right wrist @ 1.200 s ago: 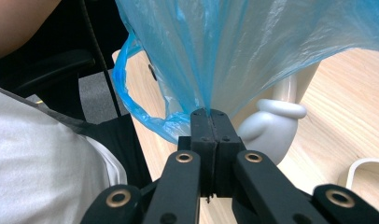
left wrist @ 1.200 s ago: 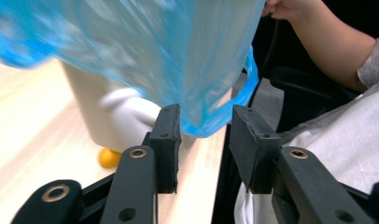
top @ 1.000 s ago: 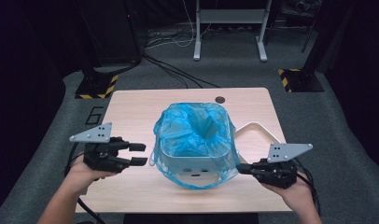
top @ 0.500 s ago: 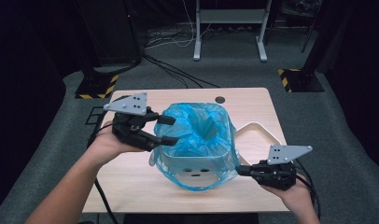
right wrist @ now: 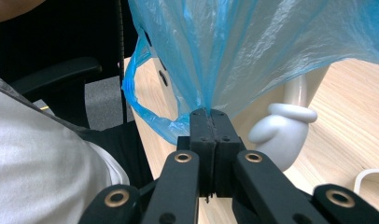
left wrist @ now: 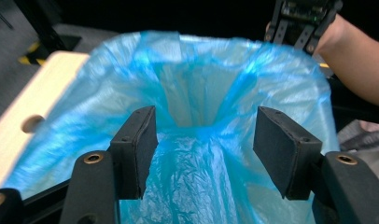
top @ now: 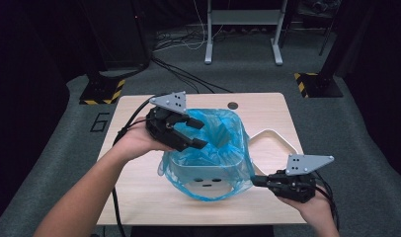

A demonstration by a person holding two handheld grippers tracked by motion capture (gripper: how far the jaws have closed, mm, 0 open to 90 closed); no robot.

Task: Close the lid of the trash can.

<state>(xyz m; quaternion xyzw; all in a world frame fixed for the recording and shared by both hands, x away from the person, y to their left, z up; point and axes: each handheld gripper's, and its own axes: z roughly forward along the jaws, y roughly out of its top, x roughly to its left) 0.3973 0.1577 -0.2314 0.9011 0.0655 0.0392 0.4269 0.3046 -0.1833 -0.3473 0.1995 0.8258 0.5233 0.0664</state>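
From above, a white bin (top: 208, 175) lined with a blue plastic bag (top: 213, 143) stands upright mid-bench (top: 139, 197), mouth facing up. The right gripper view adds what the high view hides: the right gripper (right wrist: 209, 116) has its jaws clamped on a gathered fold of the bag beside the bin's white foot (right wrist: 281, 133). The left gripper (left wrist: 204, 135) hangs over the bag's rim, its jaws just opened wider, apart, with loose film between them unpressed.

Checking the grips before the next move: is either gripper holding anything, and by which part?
The right gripper is shut on the blue bag's lower edge beside the bin. The left gripper, jaws just opened, holds nothing.
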